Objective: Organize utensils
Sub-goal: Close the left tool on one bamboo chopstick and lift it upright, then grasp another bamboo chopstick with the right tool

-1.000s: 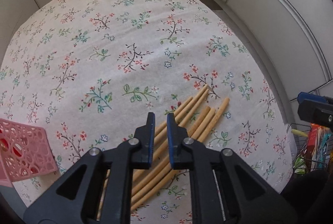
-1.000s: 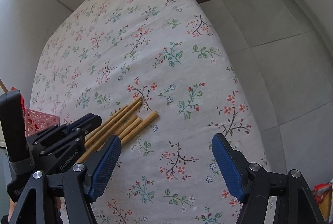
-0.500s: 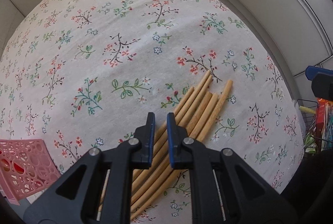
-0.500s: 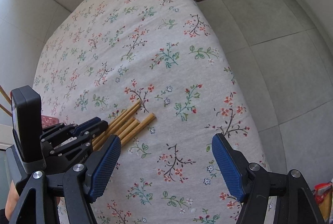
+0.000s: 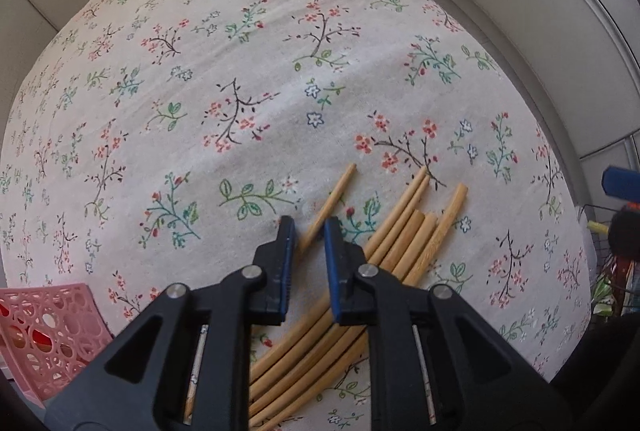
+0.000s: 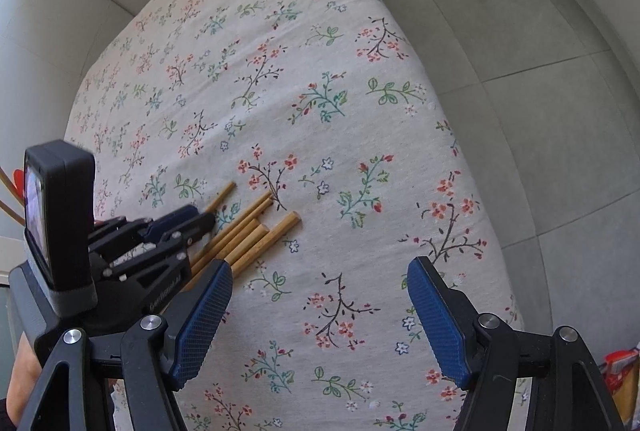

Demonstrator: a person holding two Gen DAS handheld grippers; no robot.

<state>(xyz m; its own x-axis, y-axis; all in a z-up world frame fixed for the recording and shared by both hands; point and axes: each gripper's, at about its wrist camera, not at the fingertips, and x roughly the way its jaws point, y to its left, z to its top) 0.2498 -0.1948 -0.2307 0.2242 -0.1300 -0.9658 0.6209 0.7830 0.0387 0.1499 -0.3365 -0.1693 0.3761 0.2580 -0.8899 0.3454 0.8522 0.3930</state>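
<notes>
The left gripper [image 5: 308, 227] is positioned low over the table [image 5: 280, 71], which is covered by a floral-print tablecloth. Its fingers [image 5: 286, 251] stand a narrow gap apart, with a single bamboo chopstick [image 5: 332, 199] lying between the tips. This chopstick is angled away from the others, with its far end pointing up and to the right in the left wrist view. Whether the pads press the chopstick cannot be told from either view; a gap remains visible on both sides of it.

The remaining chopsticks [image 5: 400, 243] lie flat on the table as a loose bundle just to the right of the left gripper. Their far ends fan out slightly, and their near ends pass beneath the right-hand finger of that gripper. In the right wrist view the same bundle [image 6: 248, 235] lies directly ahead of the left gripper [image 6: 200, 221], with the single chopstick [image 6: 222, 195] set apart on its left side.

The right gripper [image 6: 320, 315] is held above the near edge of the table, well apart from the chopsticks. Its fingers [image 6: 204, 315] are spread wide, with nothing between them.

A pink perforated plastic basket [image 5: 48, 327] stands at the lower left corner of the left wrist view, near the table edge and apart from the chopsticks.
</notes>
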